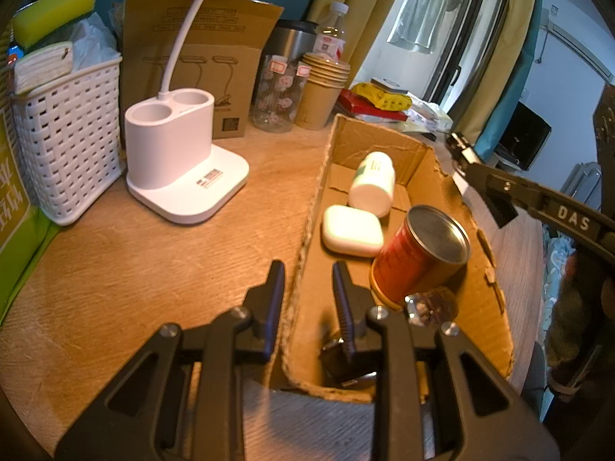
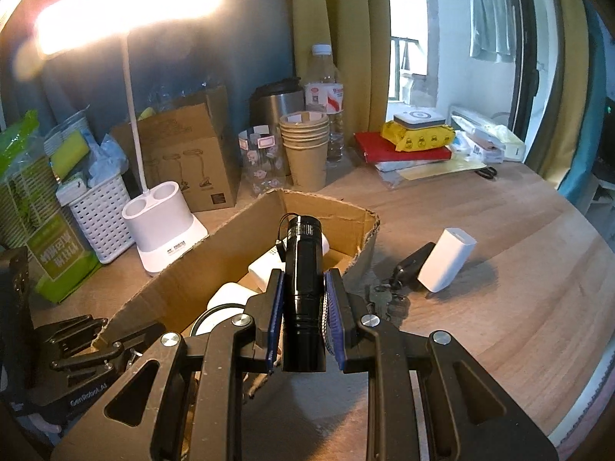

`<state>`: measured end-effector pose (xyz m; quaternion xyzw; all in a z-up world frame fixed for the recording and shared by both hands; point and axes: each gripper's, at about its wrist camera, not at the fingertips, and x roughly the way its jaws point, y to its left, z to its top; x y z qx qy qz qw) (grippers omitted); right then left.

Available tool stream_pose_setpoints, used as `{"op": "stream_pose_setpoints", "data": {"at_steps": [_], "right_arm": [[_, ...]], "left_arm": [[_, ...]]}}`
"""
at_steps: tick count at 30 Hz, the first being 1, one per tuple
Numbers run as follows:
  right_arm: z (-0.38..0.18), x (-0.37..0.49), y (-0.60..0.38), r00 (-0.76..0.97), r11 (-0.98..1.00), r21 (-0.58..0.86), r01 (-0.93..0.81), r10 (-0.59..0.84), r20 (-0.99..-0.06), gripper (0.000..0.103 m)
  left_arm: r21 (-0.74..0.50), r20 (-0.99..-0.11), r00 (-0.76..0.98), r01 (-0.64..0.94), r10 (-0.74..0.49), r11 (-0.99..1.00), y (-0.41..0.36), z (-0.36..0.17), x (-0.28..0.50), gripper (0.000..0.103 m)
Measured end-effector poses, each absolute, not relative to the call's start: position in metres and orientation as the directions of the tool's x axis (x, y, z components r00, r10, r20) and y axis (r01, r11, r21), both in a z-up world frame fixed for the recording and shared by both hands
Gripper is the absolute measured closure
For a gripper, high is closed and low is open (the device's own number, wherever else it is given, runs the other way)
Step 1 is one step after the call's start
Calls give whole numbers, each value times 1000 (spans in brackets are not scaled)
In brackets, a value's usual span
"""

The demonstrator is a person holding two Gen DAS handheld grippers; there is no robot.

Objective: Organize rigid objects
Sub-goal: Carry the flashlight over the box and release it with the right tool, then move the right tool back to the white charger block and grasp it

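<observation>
An open cardboard box (image 1: 369,134) lies on the wooden table. It holds a white bottle (image 1: 373,184) on its side, a white rounded case (image 1: 351,230), a red can (image 1: 415,257) and a small clear item (image 1: 430,307). My left gripper (image 1: 307,294) is shut on the box's left wall, one finger outside and one inside. My right gripper (image 2: 303,296) is shut on a black flashlight (image 2: 303,269), which it holds above the box (image 2: 184,288) at the near right corner. On the table to the right lie a white block (image 2: 446,265) and keys with a black fob (image 2: 403,269).
A white lamp base (image 1: 180,169) and a white basket (image 1: 69,146) stand left of the box. Behind it are a brown carton (image 1: 200,69), a glass jar (image 1: 276,96), stacked paper cups (image 1: 321,92) and a water bottle (image 2: 324,96). Books and packets (image 2: 403,150) are piled at the back right.
</observation>
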<state>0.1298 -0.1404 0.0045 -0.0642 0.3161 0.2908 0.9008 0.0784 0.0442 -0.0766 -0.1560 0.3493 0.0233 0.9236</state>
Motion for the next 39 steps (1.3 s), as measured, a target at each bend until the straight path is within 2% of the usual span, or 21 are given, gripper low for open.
{"op": "stream_pose_setpoints", "data": {"at_steps": [17, 30, 39], "right_arm": [[-15, 147, -116, 597, 821, 79, -565, 473, -648, 80], [-25, 148, -101, 656, 850, -57, -524, 360, -663, 80], [-24, 149, -103, 646, 846, -28, -532, 384, -659, 76]], "left_arm": [[-273, -652, 755, -152, -66, 950, 45, -77, 78, 76], [-274, -652, 755, -151, -68, 950, 45, -77, 78, 76], [-275, -652, 755, -153, -67, 949, 45, -77, 78, 76]]}}
